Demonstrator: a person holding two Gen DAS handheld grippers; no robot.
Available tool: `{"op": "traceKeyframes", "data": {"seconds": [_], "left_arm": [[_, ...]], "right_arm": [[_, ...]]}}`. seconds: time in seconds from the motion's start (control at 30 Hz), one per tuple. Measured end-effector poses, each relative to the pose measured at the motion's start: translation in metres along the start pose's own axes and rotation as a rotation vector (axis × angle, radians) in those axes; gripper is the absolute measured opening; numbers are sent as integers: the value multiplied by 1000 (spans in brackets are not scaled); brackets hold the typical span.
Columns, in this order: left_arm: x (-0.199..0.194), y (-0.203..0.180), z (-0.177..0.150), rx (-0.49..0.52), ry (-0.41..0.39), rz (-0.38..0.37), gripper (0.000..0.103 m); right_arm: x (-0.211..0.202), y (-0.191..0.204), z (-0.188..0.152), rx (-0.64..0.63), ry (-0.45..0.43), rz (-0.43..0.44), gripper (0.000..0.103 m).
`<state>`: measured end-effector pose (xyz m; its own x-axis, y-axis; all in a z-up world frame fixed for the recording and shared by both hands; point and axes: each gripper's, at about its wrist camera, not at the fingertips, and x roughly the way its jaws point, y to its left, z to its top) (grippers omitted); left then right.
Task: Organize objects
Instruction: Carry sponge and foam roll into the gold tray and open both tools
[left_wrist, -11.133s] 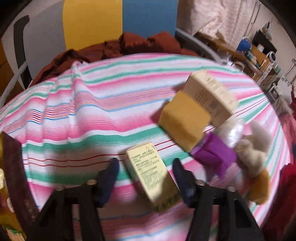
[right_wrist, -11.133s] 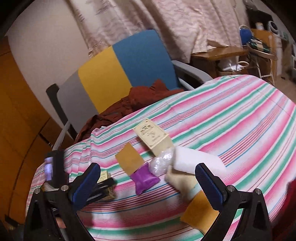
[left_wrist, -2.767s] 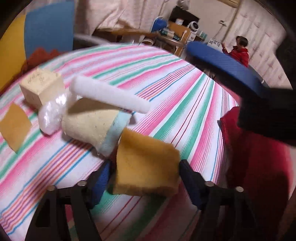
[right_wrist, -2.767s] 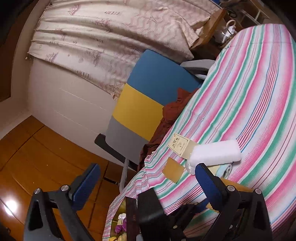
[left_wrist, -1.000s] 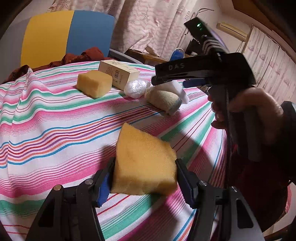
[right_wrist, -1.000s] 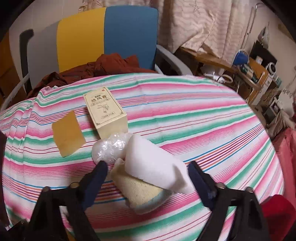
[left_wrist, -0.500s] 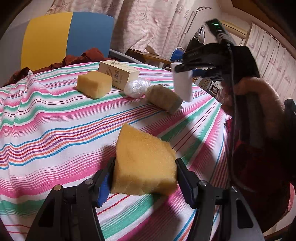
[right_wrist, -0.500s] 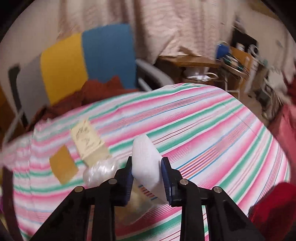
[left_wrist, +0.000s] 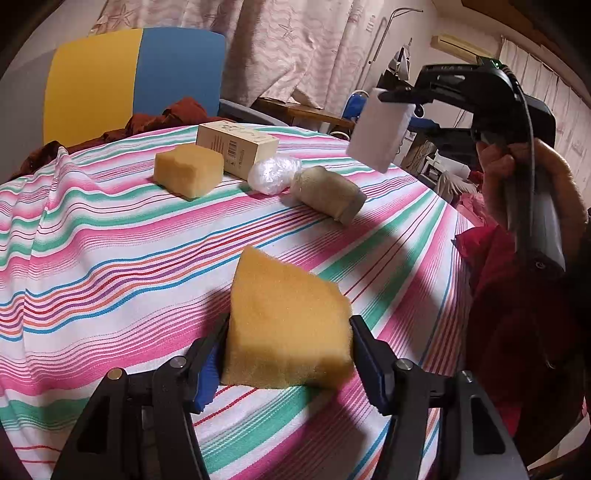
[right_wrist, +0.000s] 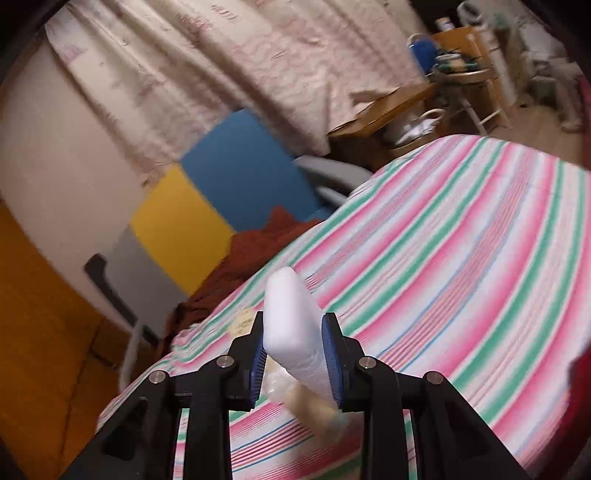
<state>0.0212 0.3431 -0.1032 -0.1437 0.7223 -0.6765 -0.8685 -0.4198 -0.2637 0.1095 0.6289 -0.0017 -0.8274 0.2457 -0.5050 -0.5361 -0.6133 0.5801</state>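
My left gripper (left_wrist: 288, 354) is shut on a yellow sponge (left_wrist: 286, 321), held just above the striped tablecloth (left_wrist: 110, 236) near its front edge. My right gripper (right_wrist: 295, 354) is shut on a white foam block (right_wrist: 295, 325), lifted well above the table; the same white foam block (left_wrist: 380, 134) shows high at the right in the left wrist view, held by a person's hand (left_wrist: 517, 177). Further back on the cloth sit a second yellow sponge (left_wrist: 188, 170), a cream carton (left_wrist: 236, 146), a clear plastic wad (left_wrist: 273, 175) and a beige roll (left_wrist: 328, 194).
A chair with a yellow and blue back (left_wrist: 136, 77) stands behind the table, with a rust-red cloth (left_wrist: 162, 118) on its seat. A red garment (left_wrist: 517, 302) is at the table's right edge. Wooden furniture (right_wrist: 399, 107) and clutter lie beyond.
The right gripper has raised the white foam block higher off the beige roll and tilted, its view swinging up. The left gripper and its sponge have stayed put.
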Motion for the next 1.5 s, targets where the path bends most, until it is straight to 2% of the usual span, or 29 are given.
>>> {"op": "traceKeyframes", "data": {"seconds": [0.1, 0.27, 0.4, 0.57, 0.67, 0.8, 1.0, 1.1, 1.17, 1.2, 1.27, 1.3, 1.33, 1.37, 1.4, 1.5], "left_arm": [[-3, -2, 2, 2, 13, 18, 59], [-30, 4, 5, -58, 6, 61, 59], [-72, 5, 11, -50, -72, 113, 59], [-121, 22, 11, -92, -144, 192, 59], [-152, 44, 6, -173, -191, 233, 59], [-192, 83, -4, -275, -244, 328, 60], [-241, 151, -21, -424, -273, 530, 60], [-261, 184, -28, -475, -275, 631, 62], [-270, 206, -31, -510, -263, 673, 64], [-274, 217, -33, -529, -256, 701, 67], [-279, 230, -35, -547, -239, 733, 74], [-283, 235, -38, -560, -233, 750, 78], [-286, 236, -42, -570, -236, 754, 78], [-290, 237, -46, -580, -250, 749, 78], [-292, 235, -48, -586, -258, 751, 79], [-297, 228, -57, -592, -283, 766, 81]], "right_arm": [[6, 13, -4, -43, 34, 74, 29], [19, 38, -15, -148, 116, 159, 29], [23, 51, -27, -193, 174, 180, 29], [23, 85, -40, -258, 239, 220, 29], [16, 112, -49, -307, 253, 266, 29], [13, 157, -74, -341, 312, 361, 29], [20, 228, -136, -395, 444, 502, 29], [19, 266, -174, -484, 485, 531, 32], [18, 289, -200, -547, 507, 538, 33], [19, 300, -212, -577, 520, 535, 36], [22, 315, -233, -631, 537, 518, 63], [23, 321, -246, -655, 559, 515, 71], [25, 324, -255, -666, 594, 509, 87], [27, 325, -262, -673, 619, 504, 93], [25, 327, -271, -695, 626, 493, 93], [21, 327, -284, -782, 597, 429, 100]]}}
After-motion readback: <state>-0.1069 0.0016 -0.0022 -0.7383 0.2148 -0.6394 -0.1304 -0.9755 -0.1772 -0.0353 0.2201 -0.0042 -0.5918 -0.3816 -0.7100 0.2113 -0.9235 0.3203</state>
